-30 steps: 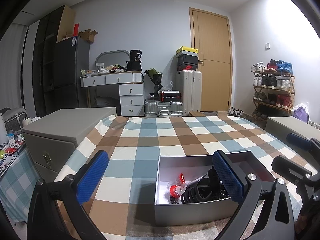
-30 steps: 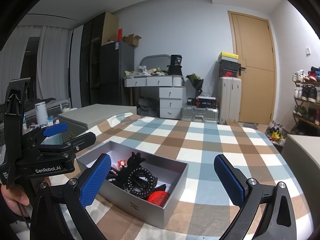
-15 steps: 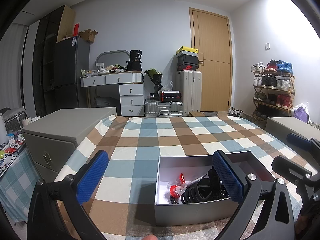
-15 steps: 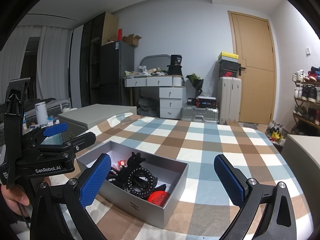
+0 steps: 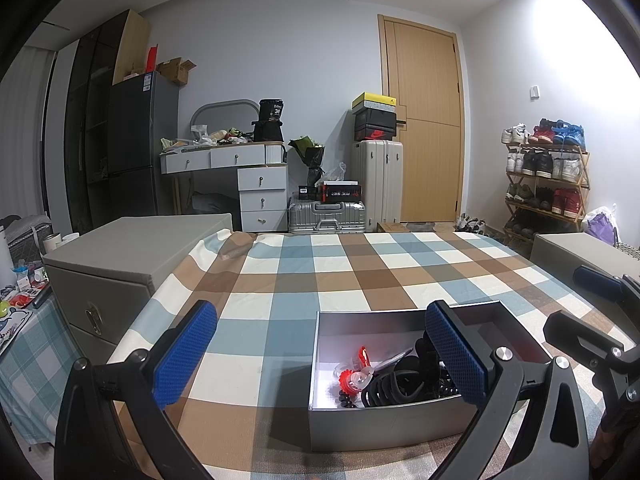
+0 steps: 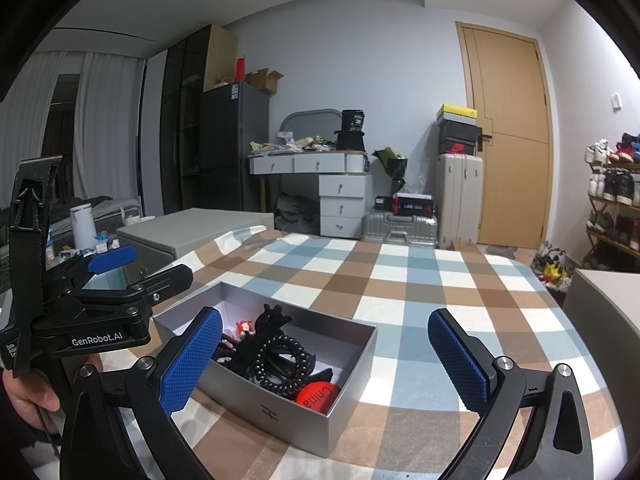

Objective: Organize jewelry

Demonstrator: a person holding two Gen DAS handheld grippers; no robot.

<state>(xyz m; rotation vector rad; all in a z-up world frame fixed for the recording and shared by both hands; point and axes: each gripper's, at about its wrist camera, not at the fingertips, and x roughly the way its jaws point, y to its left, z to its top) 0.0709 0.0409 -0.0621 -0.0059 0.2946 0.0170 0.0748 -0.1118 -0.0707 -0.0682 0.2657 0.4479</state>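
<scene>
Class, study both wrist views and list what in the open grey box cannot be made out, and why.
- Left wrist view: the open grey cardboard box's right side, hidden by the left tool's blue finger pad.
- Right wrist view: the round red disc, half hidden by the box wall.
- Small red-and-clear pieces: too small to identify.

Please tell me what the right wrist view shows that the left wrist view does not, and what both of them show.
Only the right wrist view shows the red disc printed "China", the black coiled band, and the hand holding the left claw.

Only the left wrist view shows the red flower-shaped piece and the whole shoe rack.

Both show the open grey box on the checked cloth, black items inside it, and both claws open and empty, including the right claw.
</scene>
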